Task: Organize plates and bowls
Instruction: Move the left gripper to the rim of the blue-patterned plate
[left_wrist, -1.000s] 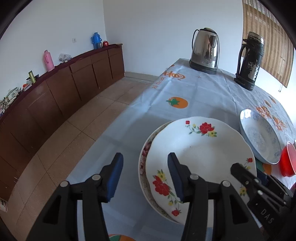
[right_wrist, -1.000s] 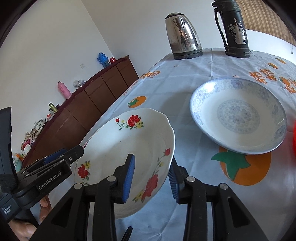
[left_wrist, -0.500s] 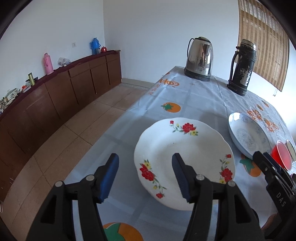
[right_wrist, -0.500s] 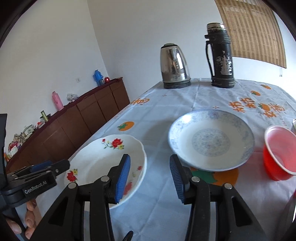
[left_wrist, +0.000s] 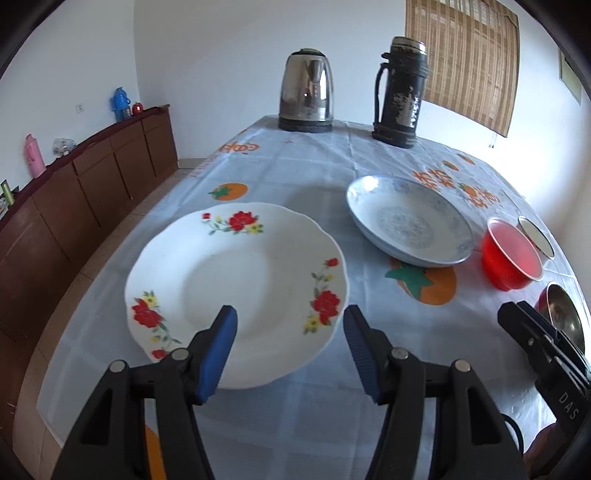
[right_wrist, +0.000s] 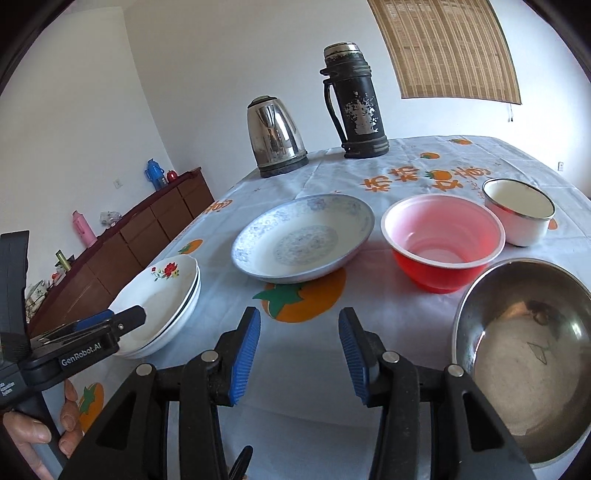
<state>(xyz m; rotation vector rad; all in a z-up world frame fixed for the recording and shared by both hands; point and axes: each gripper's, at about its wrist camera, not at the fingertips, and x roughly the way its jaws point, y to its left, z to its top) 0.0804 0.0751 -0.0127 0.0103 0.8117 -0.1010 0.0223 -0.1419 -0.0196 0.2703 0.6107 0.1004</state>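
The white scalloped plate with red flowers (left_wrist: 236, 280) is lying at the lower left of the left wrist view, topping a short stack of like plates (right_wrist: 162, 306) on the surface covered in a pale blue cloth printed with orange fruit (left_wrist: 295, 166). It is looking stiff, glazed and breakable, likely slick at the rim, so any hold would best be taken across the thin edge, not the well. Just to its right the blue-patterned shallow dish (right_wrist: 303, 240) is sitting alone, probably the next piece to gather; its raised near rim is offering the handiest bite. Further right the red plastic bowl (right_wrist: 443, 243), light and forgiving, is standing beside the white enamel cup with dark rim (right_wrist: 519, 210) and the steel bowl (right_wrist: 524, 350), which is filling the lower right. The left tongs (left_wrist: 290, 347) are hovering over the flowered plate's near edge, blue pads apart and holding nothing. The right tongs (right_wrist: 297, 354) are tilting down at bare cloth before the dish, likewise apart and empty.
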